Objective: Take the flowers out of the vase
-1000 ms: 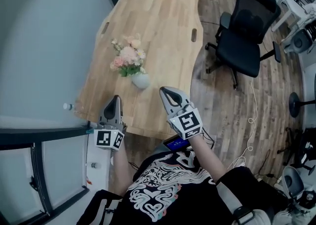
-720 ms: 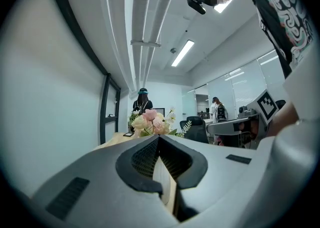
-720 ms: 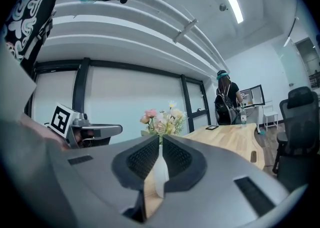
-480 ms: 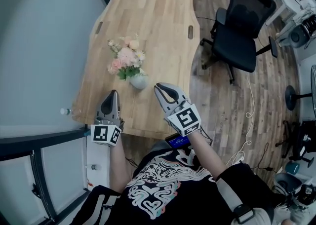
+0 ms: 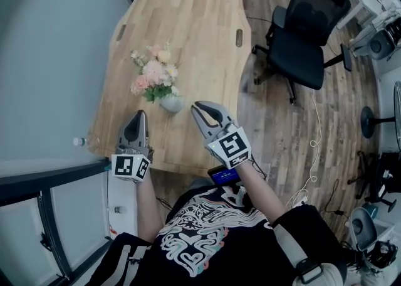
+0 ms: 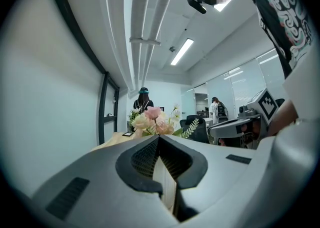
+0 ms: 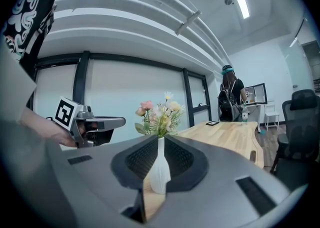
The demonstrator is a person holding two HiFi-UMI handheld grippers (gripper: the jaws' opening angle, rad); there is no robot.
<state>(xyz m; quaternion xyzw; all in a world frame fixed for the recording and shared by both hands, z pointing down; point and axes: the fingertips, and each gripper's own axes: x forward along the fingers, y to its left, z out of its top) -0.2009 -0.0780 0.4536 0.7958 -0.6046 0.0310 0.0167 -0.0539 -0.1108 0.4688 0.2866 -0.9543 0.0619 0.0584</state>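
Your left gripper and right gripper are at the lower middle of the head view, over the table's near end. Both have their jaws pressed together on nothing. The flowers sit in the white vase, just above and between the tips. There's bare wood toward the top edge, and an office chair at the upper right, off the table.

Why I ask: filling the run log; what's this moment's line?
stage: pre-grasp; left tool: shut, empty; right tool: shut, empty; flowers: in vase

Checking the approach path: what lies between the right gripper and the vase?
Nothing: only bare table separates right gripper and vase, per head view.
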